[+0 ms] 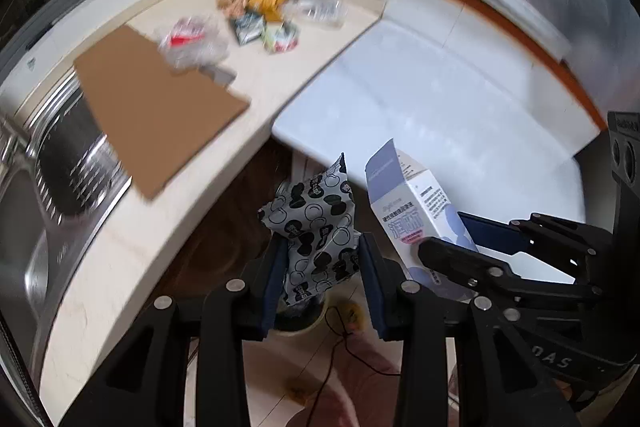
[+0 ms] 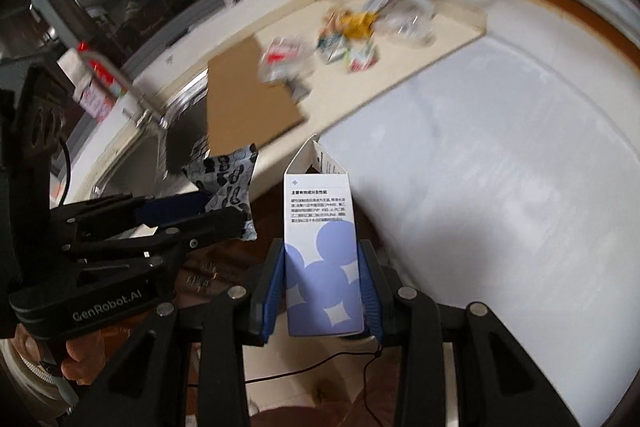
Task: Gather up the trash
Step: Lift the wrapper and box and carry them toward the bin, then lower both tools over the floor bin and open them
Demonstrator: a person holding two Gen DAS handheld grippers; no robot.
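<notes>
While claws grip trash, cream counter (image 1: 120,259) — cardboard (image 1: 160,115), steel sink (image 1: 24,227).

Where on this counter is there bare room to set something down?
Free: the white top, right of the counter, and the strip between cardboard and counter edge. Crowded: the back corner, where the wrapper pile lies.

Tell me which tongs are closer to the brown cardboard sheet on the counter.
Left. The left tongs, shut on the patterned wrapper, sit on the cardboard sheet side, near the sink. The right tongs, holding the white carton, sit farther away.
</notes>
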